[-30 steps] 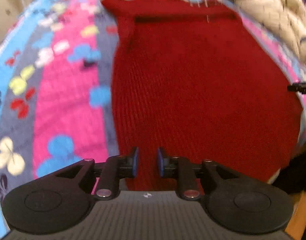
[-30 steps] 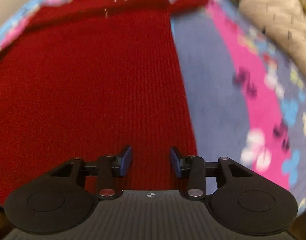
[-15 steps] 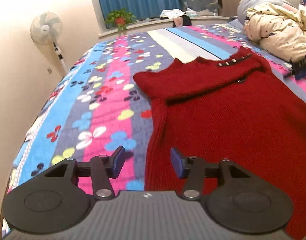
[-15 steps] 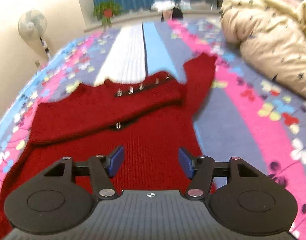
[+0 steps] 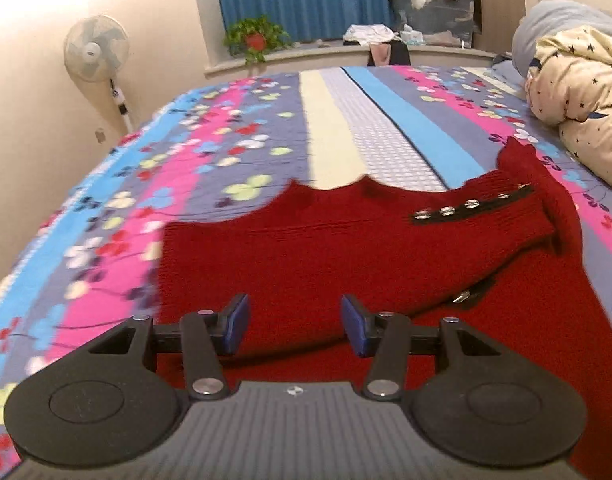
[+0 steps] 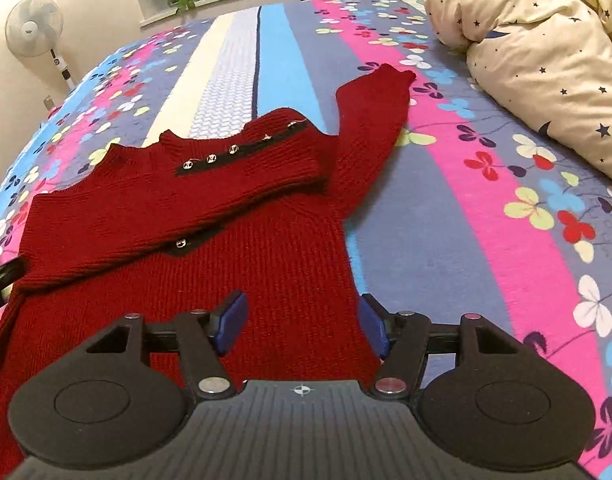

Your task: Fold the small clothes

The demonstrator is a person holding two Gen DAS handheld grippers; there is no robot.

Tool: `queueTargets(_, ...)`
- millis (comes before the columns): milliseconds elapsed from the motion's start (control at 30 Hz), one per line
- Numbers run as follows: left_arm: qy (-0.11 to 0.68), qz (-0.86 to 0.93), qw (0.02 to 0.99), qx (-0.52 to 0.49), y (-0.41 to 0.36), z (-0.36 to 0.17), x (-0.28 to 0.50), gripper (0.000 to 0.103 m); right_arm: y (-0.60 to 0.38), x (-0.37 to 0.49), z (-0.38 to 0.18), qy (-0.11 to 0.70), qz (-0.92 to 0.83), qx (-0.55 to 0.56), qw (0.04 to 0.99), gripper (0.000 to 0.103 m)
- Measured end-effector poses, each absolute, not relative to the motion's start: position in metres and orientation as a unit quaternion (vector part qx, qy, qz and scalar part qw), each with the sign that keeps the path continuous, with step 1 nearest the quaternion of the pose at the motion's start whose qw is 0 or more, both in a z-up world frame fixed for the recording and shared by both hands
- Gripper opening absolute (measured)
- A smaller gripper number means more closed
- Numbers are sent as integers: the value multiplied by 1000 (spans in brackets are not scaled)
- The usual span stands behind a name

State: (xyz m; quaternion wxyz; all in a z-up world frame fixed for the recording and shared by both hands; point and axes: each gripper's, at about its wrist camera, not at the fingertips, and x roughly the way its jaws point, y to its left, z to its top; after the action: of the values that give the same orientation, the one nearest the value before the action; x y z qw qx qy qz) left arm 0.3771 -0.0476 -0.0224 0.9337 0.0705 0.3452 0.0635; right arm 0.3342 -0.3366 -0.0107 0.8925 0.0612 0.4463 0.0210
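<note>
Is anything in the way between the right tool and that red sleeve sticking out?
Nothing visible is. The right tool hangs open over the red sweater, and only sweater and bare bedspread lie between it and the sleeve stretched out ahead.

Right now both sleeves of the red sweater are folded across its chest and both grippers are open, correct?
Not quite. Only one sleeve is folded across the red sweater; the right wrist view shows the other sleeve still stretched out on the bedspread. The left gripper and right gripper are open.
</note>
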Motion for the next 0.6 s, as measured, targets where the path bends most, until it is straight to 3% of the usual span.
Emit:
queueTargets(133, 344, 27, 936, 69, -95, -37, 413, 59, -352, 333, 0, 431, 13, 79, 899, 64)
queueTargets(300, 375, -37, 923, 78, -145, -63, 453, 77, -371, 336, 2, 429, 2, 103, 897, 68)
queueTargets(367, 400, -59, 909, 99, -162, -76, 467, 77, -379, 338, 1, 429, -6, 113, 896, 68)
queueTargets(433, 400, -61, 906, 127, -172, -85, 475, 68, -384, 339, 2, 427, -14, 120, 896, 68)
queueTargets(500, 401, -77, 902, 142, -168, -86, 482, 12, -386, 340, 0, 428, -17, 123, 895, 68)
queueTargets(600, 358, -61, 924, 117, -123, -55, 481, 11, -381, 341, -2, 431, -9, 123, 894, 68)
